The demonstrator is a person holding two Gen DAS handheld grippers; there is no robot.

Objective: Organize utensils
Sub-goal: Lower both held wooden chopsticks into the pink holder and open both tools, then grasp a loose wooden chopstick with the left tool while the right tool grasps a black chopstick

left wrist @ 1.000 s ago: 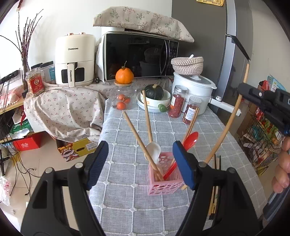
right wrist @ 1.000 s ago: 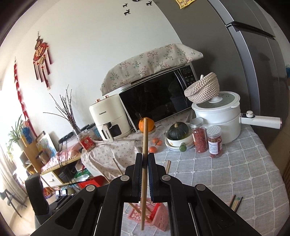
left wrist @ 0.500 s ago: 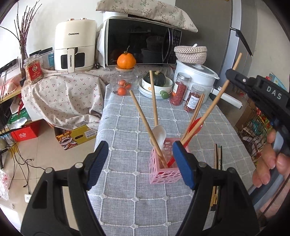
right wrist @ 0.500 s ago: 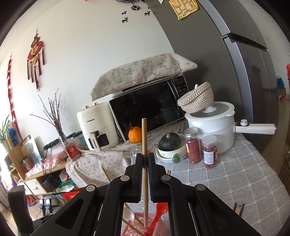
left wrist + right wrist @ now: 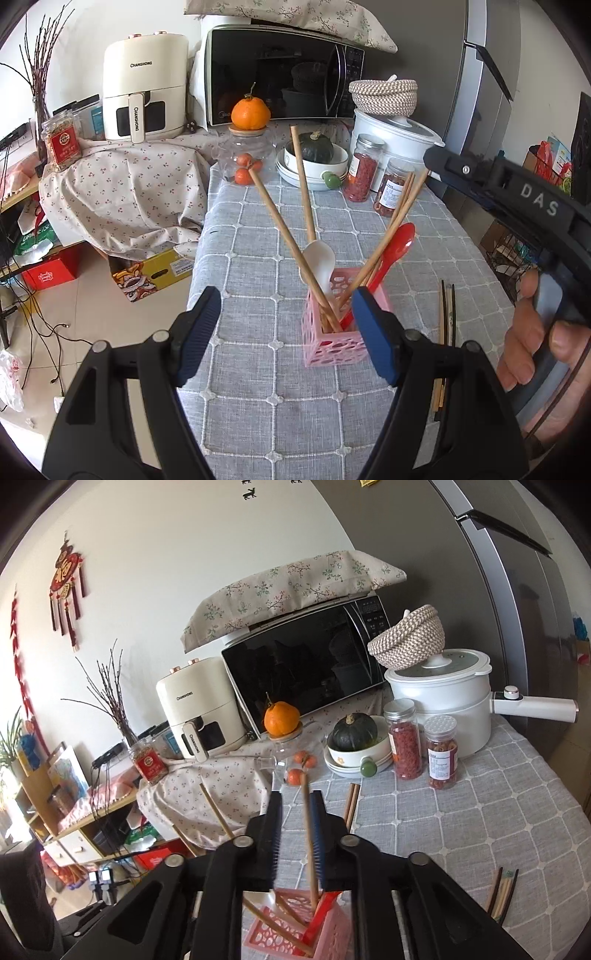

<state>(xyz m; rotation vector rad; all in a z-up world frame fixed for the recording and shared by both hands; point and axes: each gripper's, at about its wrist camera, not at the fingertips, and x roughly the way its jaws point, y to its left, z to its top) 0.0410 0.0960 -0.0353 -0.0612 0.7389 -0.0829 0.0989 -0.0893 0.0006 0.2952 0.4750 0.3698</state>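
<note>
Chopsticks [image 5: 501, 892] are lying lengthwise near the bench's right edge, nearer the right tongs [image 5: 295, 834], just parting around a dropped stick; left tongs [image 5: 286, 332] are hanging spread.

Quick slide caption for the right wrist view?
Right gripper jaws just opening, releasing a wooden chopstick into the pink holder.

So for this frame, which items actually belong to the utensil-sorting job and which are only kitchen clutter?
Part of the job:
- pink holder
- wooden chopsticks in it
- red spoon
- white spoon
- loose chopsticks on the cloth
- right gripper, jaws just opening around a chopstick

Lying about:
- microwave
- air fryer
- orange
- squash
- jars
- white pot
</note>
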